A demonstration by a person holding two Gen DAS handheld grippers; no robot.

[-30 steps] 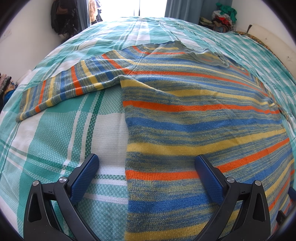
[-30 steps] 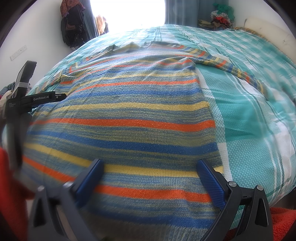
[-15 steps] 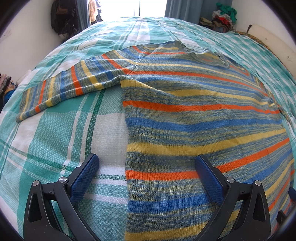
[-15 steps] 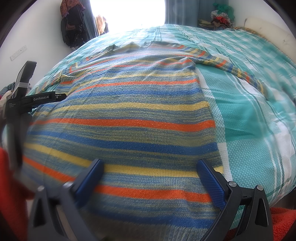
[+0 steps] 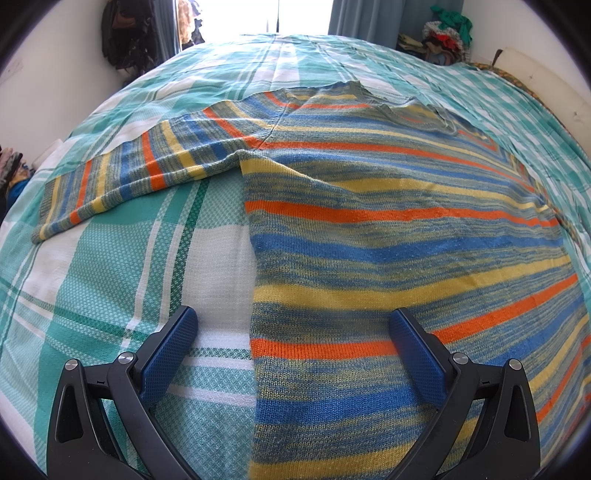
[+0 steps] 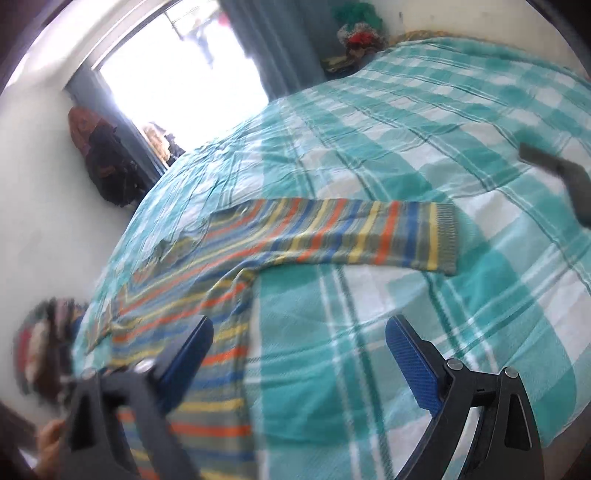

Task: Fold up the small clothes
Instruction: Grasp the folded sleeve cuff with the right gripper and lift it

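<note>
A striped knit sweater (image 5: 388, 229) in blue, yellow and orange lies flat on the bed, both sleeves spread out. My left gripper (image 5: 291, 350) is open and low over the sweater's left side edge near the hem, one finger over the bedspread and one over the knit. In the blurred, tilted right wrist view my right gripper (image 6: 299, 358) hangs over the bedspread just past the sweater's (image 6: 207, 306) right side edge, and its jaws are closing a little with nothing held between them. The right sleeve (image 6: 351, 236) stretches out ahead of it.
The bed carries a teal and white plaid cover (image 5: 110, 280). A bright window, a curtain (image 5: 365, 18) and dark clothes hanging on the wall (image 5: 129, 33) lie beyond. A heap of clothes (image 5: 447, 33) sits in the far corner. A blurred dark shape (image 6: 557, 173) crosses the right edge.
My right gripper has swung right and upward and rolled, leaving the sweater's body for the bedspread beside it; the right sleeve is now ahead. The left gripper has not moved.
</note>
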